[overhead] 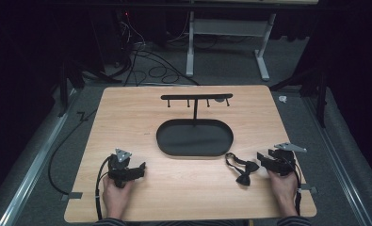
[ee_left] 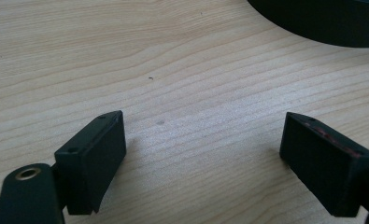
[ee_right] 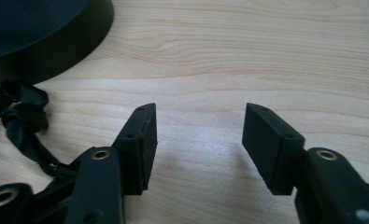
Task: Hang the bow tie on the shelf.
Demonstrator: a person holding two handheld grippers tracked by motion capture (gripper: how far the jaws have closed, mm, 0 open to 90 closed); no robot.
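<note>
Black bow tie [overhead: 243, 170] with its strap lies on the pale wood table [overhead: 183, 197], lower right of the frame, just beside the right gripper [overhead: 263, 159]. That gripper's jaws are spread with nothing between them; the left gripper [overhead: 139, 168] is spread too, resting lower left. Looks like the reach-in step: next it has to swing onto the soft, floppy fabric. The glossy oval tray [overhead: 161, 136] and its hook stand [overhead: 196, 97] sit mid-frame.
</note>
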